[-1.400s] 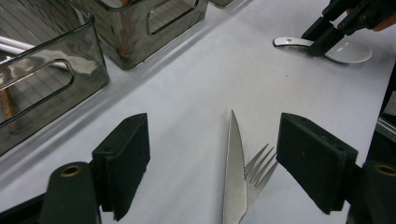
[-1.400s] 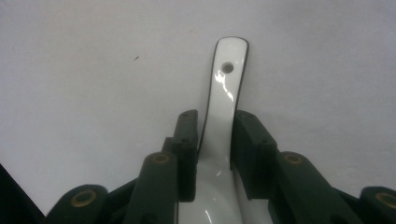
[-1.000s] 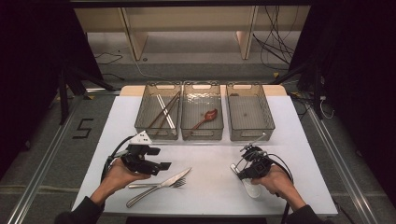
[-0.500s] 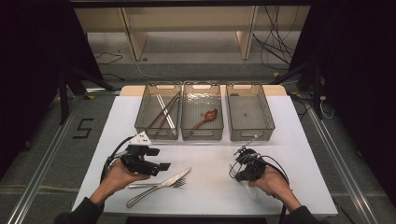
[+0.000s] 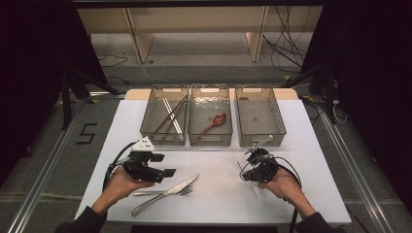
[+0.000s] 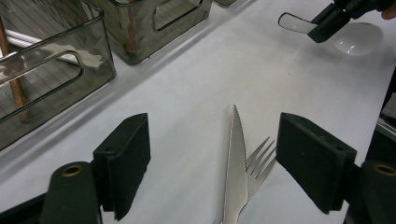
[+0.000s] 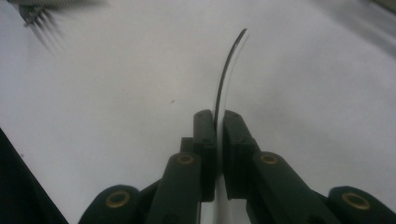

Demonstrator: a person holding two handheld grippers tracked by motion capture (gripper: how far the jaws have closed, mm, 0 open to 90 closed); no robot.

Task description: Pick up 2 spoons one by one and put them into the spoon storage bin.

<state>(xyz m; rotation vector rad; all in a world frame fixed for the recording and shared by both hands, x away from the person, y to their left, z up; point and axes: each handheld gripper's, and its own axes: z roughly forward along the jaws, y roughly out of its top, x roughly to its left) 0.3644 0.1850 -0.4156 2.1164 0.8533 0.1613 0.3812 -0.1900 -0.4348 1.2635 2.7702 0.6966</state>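
My right hand-held gripper point(image 7: 216, 122) has just clamped the clear spoon point(image 7: 227, 70), handle aimed toward twelve o'clock, low over the surface point(image 5: 218, 194). Left hand-held gripper point(image 6: 212, 161) hangs released above knife point(image 6: 235, 163) and fork point(image 6: 258, 165).

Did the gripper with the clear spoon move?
Yes. The right gripper, jaws just closed on the clear spoon, shifted up the high view toward the right-hand bin, lifting the spoon off the table.

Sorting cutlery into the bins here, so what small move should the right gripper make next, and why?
Probably lift: the right gripper is shut on the white spoon's handle, while the bowl seems to rest on the table. The middle bin already holds a brown spoon.
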